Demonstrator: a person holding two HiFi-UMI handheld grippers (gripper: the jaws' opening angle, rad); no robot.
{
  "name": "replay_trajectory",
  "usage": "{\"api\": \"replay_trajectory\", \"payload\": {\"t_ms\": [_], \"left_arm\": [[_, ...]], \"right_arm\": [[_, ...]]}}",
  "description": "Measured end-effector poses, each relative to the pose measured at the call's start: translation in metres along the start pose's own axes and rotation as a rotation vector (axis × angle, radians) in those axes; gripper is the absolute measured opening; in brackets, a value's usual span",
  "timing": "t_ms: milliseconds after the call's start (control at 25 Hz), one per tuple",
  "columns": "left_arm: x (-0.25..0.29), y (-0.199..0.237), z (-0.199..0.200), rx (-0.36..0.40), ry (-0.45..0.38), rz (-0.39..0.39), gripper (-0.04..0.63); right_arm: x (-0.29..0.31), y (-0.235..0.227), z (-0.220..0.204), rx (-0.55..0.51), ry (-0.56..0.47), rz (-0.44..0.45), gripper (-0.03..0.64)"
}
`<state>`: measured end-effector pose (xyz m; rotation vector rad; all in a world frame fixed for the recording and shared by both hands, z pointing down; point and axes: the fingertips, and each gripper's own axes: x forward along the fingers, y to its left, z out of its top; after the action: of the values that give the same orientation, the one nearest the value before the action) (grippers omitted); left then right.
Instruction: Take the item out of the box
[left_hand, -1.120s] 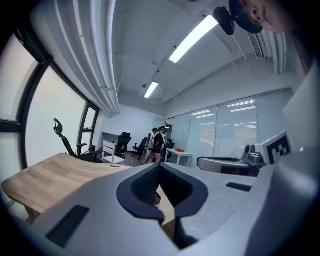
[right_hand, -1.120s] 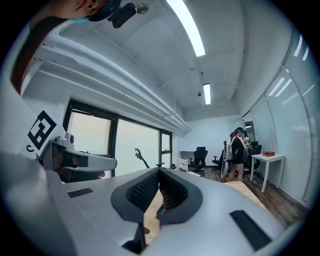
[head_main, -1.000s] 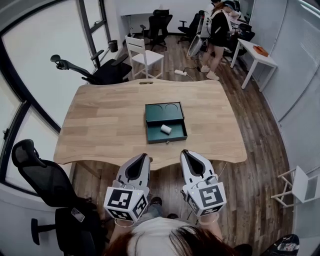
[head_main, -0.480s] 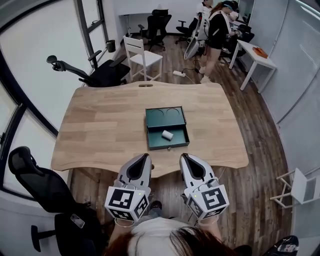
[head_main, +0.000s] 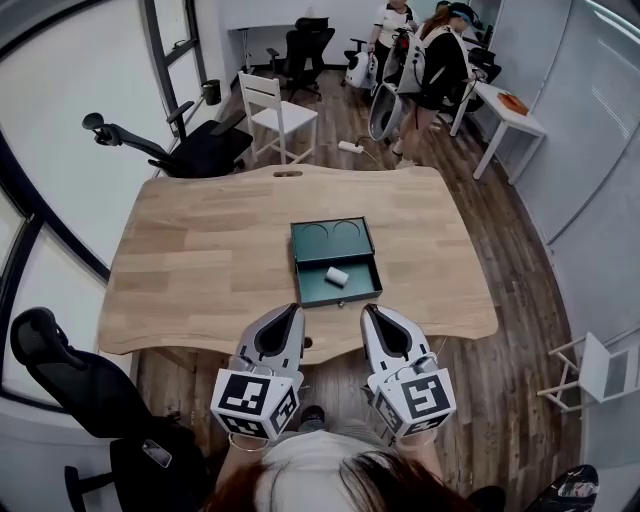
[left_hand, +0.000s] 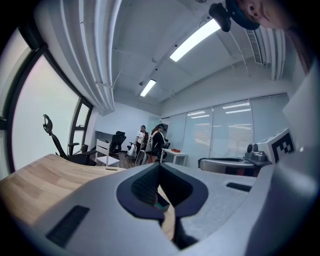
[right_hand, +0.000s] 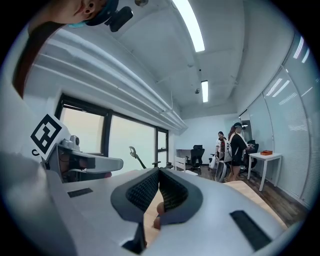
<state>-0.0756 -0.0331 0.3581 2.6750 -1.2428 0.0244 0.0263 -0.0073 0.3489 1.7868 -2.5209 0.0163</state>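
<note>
A dark green box (head_main: 331, 236) sits in the middle of the wooden table (head_main: 200, 260), its drawer pulled out toward me. A small white cylinder (head_main: 336, 276) lies inside the drawer. My left gripper (head_main: 293, 311) and right gripper (head_main: 370, 309) hover side by side over the table's near edge, short of the drawer, both shut with nothing in them. In the left gripper view the jaws (left_hand: 159, 166) meet, and a sliver of the green box (left_hand: 161, 204) shows through the gap below. In the right gripper view the gripper (right_hand: 159, 172) is likewise closed and empty.
Black office chairs stand at the left (head_main: 190, 150) and near left (head_main: 60, 370). A white chair (head_main: 275, 110) stands behind the table. People (head_main: 435, 65) stand at the back by a white desk (head_main: 505, 105). A small white stool (head_main: 595, 365) is at the right.
Both grippers have moved forward toward the table together; the box and drawer now lie closer to their tips. The people at the back have shifted.
</note>
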Motion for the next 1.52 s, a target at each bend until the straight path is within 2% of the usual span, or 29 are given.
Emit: {"api": "replay_trajectory", "payload": {"t_ms": [520,920,1320,1520], "left_arm": [[0.020,0.013,-0.001,-0.022,0.013,-0.040,0.006],[0.051,0.027,0.004,-0.023,0.014,-0.017,0.006],[0.090,0.036,0.014,-0.010,0.012,-0.002,0.006],[0.104,0.042,0.020,0.000,0.010,0.015,0.006]], "right_arm": [[0.021,-0.008,-0.003,0.009,0.002,-0.018,0.023],[0.053,-0.026,-0.010,-0.028,0.031,-0.007,0.023],[0.082,-0.044,-0.023,-0.024,0.129,0.050,0.024],[0.097,-0.053,-0.023,-0.011,0.130,0.089,0.023]]}}
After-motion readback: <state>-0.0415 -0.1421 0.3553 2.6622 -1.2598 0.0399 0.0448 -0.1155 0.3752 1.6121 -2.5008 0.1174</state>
